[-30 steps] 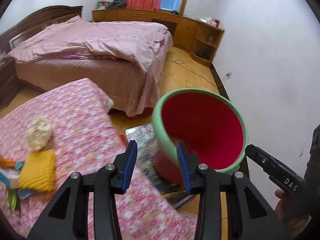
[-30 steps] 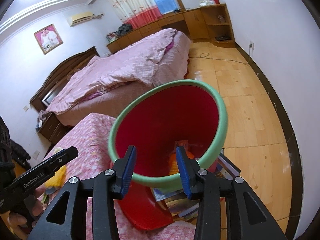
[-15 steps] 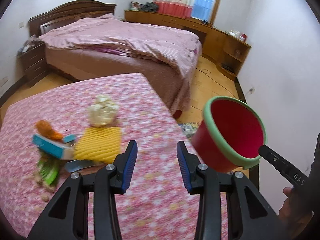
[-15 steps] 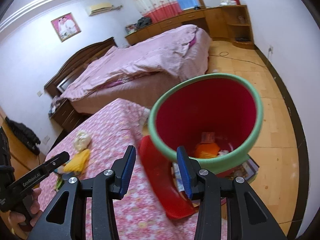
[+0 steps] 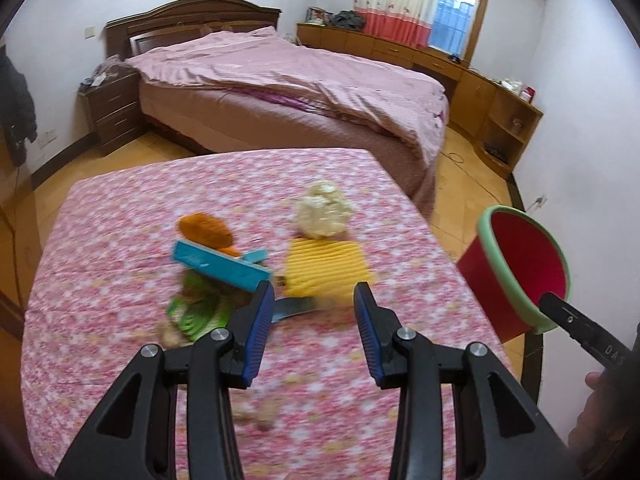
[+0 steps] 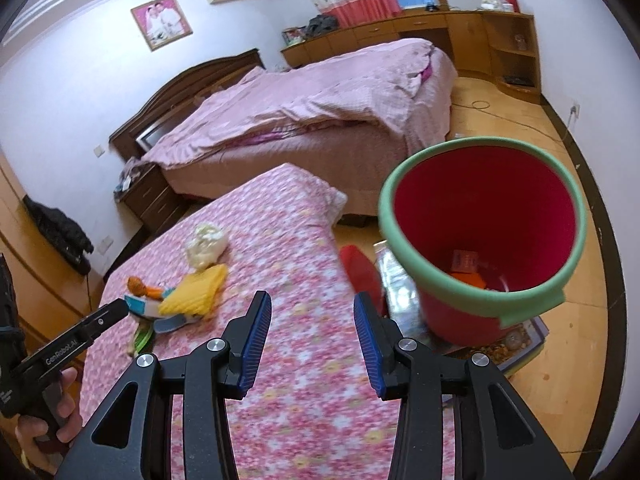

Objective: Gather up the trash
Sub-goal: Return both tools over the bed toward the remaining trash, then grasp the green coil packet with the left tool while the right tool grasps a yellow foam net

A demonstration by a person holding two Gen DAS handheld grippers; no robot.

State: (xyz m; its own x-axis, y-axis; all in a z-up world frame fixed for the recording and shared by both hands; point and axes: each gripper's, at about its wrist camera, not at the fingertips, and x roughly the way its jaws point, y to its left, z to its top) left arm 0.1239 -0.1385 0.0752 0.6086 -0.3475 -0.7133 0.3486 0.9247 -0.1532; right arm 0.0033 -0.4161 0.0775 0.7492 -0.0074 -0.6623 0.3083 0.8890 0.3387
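While the red bucket is waiting off the right edge of the worktop — ready for trash — both jaws are standing half open, holding nothing, facing the trash pile.

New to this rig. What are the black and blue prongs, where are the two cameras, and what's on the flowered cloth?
No robot here: a person holds a two-finger tool in each hand, with a fisheye camera on each looking along its fingers. One picture is from the left tool, the other from the right tool. Both are open and hold nothing. On the flowered cloth lie a crumpled paper ball, a yellow ribbed piece, a blue box, an orange item and green wrapping. The red bin with a green rim stands beside it, with some scraps inside.
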